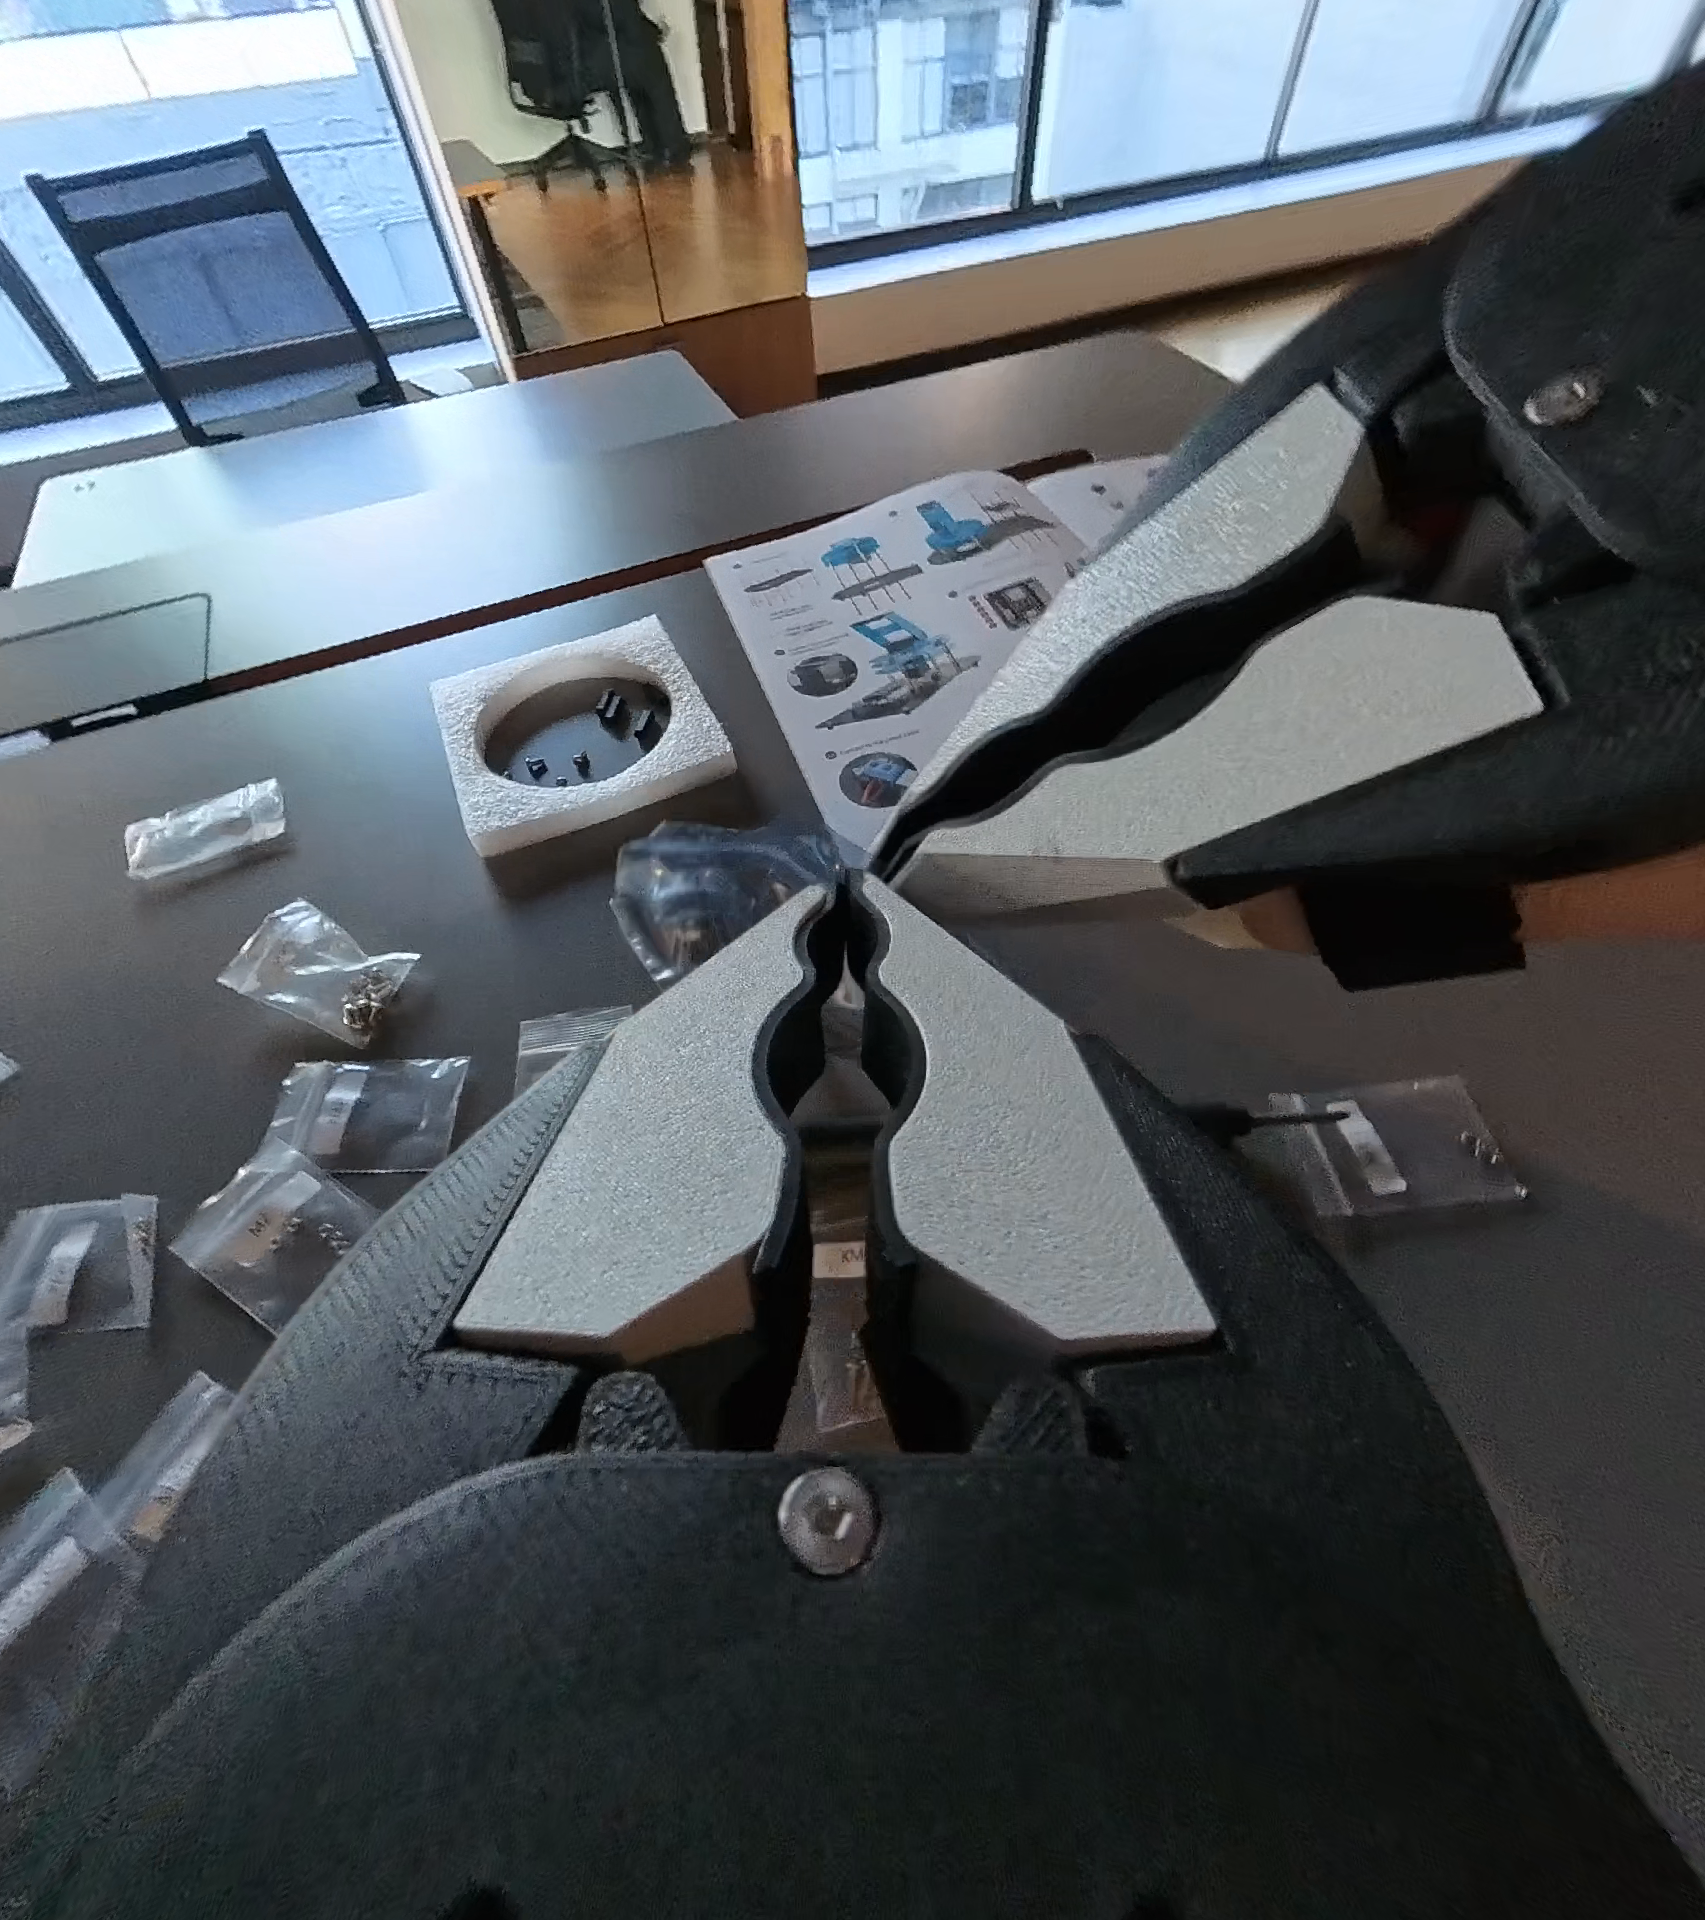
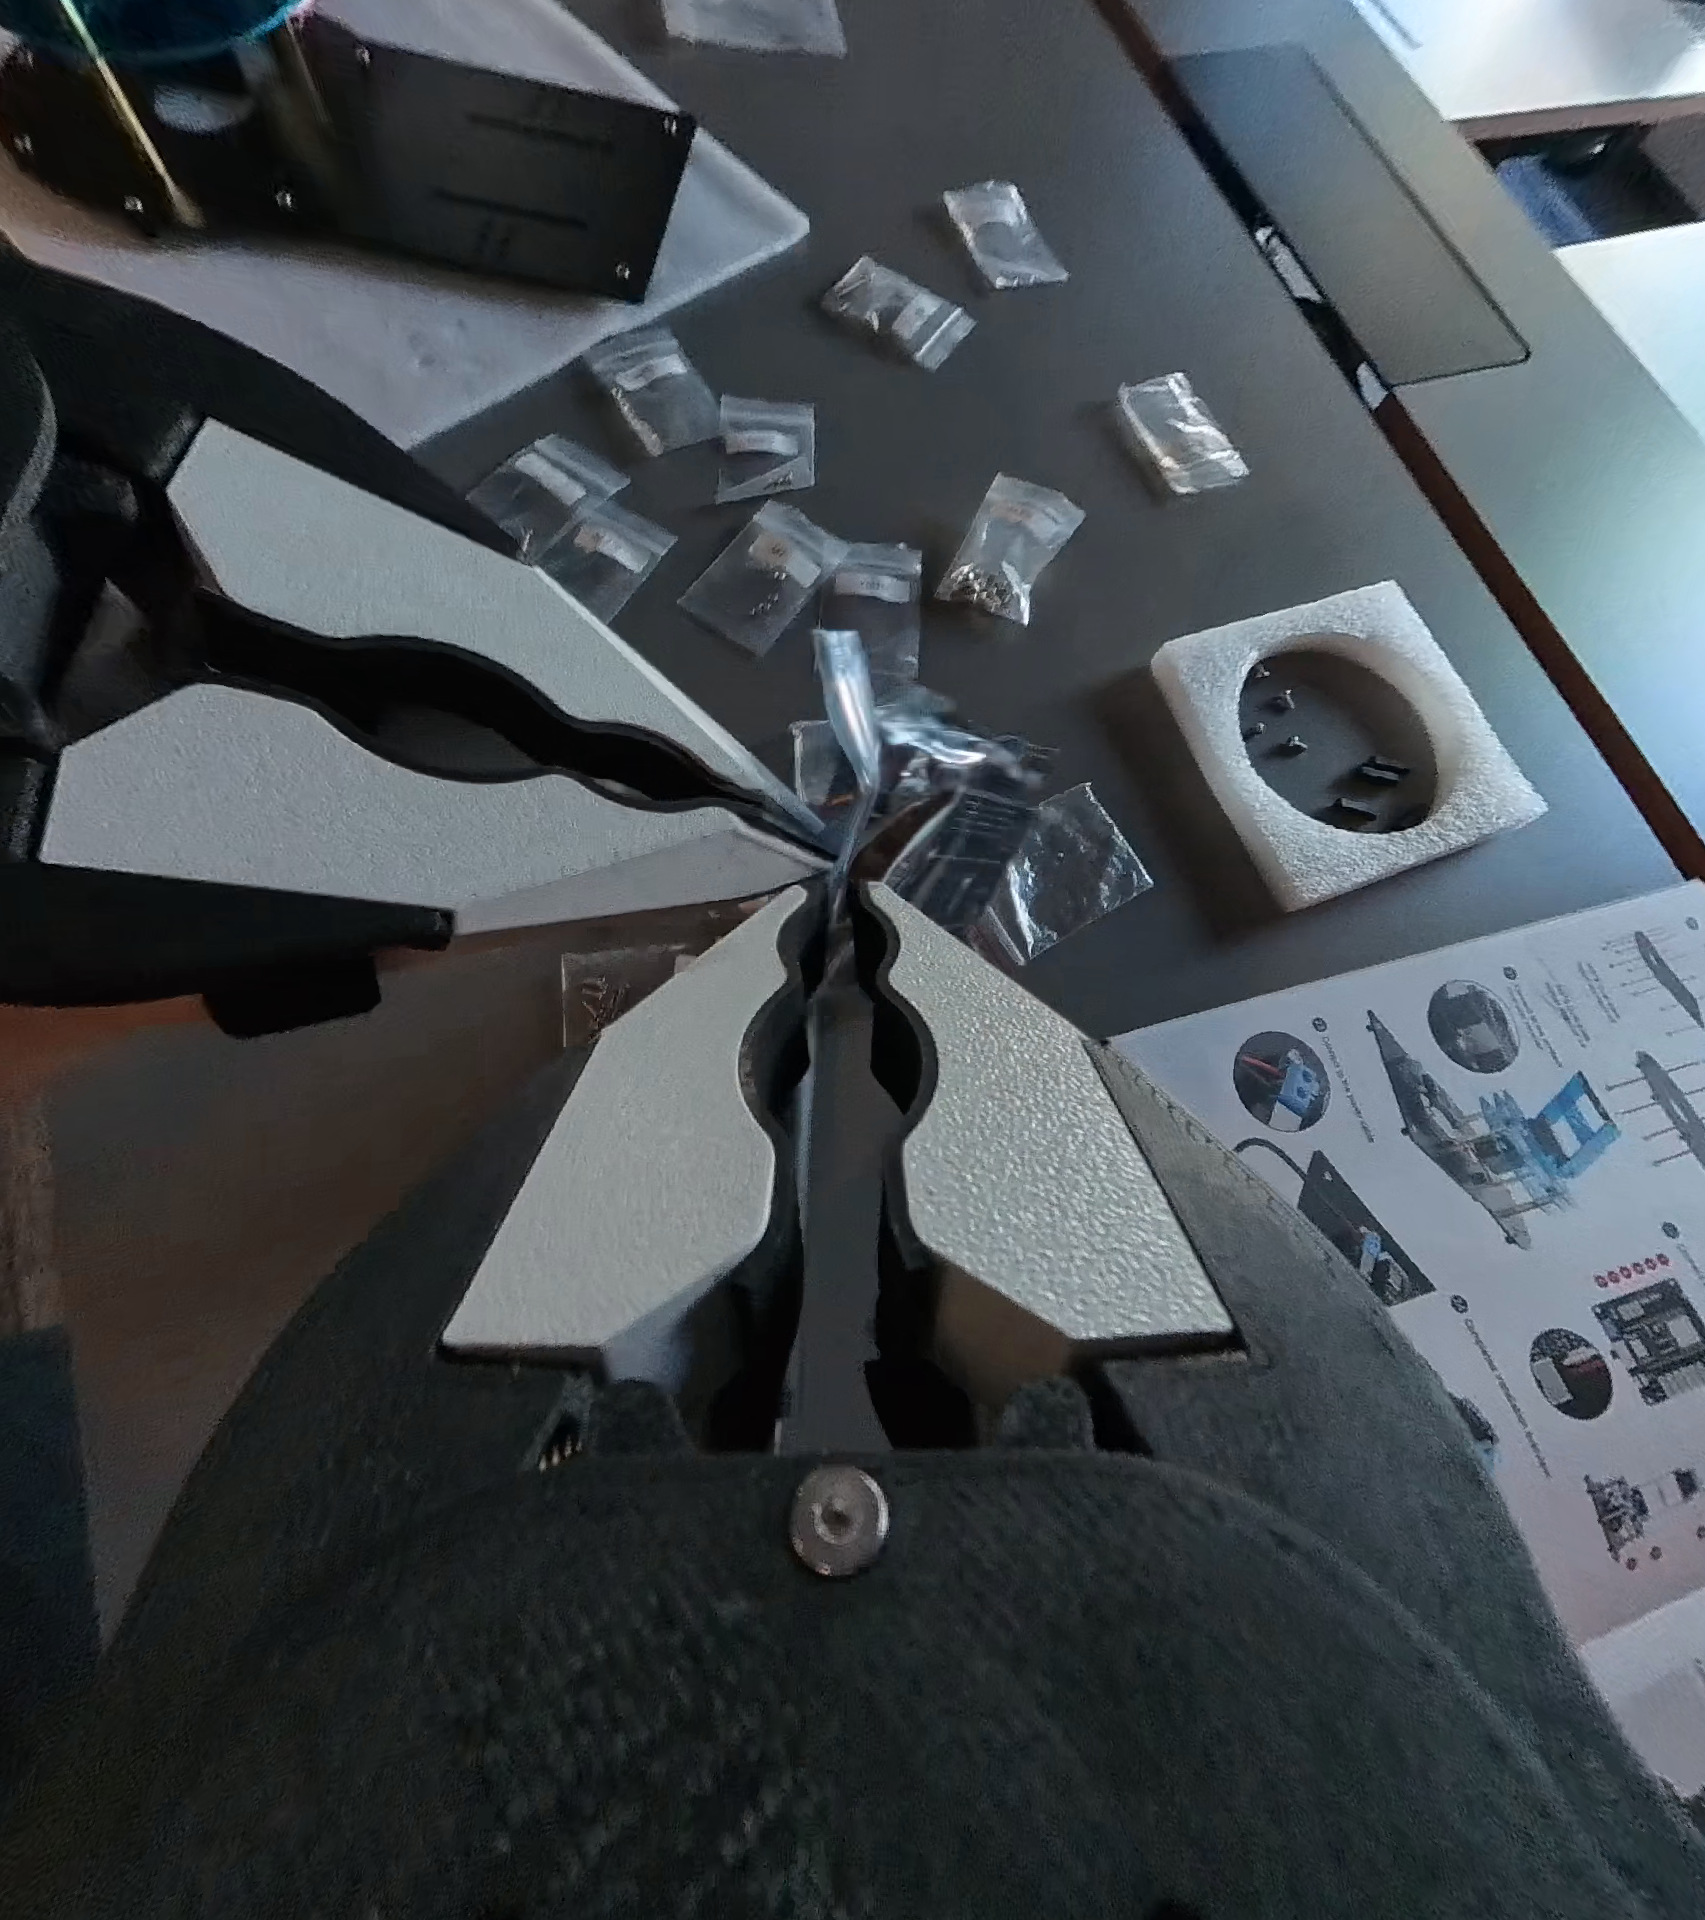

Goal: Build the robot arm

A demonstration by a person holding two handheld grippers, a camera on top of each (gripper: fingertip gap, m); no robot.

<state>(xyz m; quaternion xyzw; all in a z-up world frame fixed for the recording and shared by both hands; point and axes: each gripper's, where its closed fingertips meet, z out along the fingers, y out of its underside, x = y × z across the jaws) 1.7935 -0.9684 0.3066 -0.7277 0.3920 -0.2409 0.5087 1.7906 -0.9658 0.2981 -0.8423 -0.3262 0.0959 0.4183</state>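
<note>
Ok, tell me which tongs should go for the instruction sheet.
Right, probably: the instruction sheet lies just beside the right tongs, the left tongs farther off. Both grip the clear bag.

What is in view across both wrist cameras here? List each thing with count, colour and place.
plastic bag: one, clear with dark parts inside, pinched by both grippers above the table.
small parts bags: about a dozen, clear, scattered over the table beyond the grippers.
foam block: one, white with a round hole, beside the booklet.
instruction booklet: one, white with blue and black drawings, open on the table.
black box: one, on a white sheet at the far corner.
table: one, dark grey.
chair: one, black, by the window.
left gripper: grey fingers, shut on the plastic bag.
right gripper: grey fingers, shut on the plastic bag.
</note>
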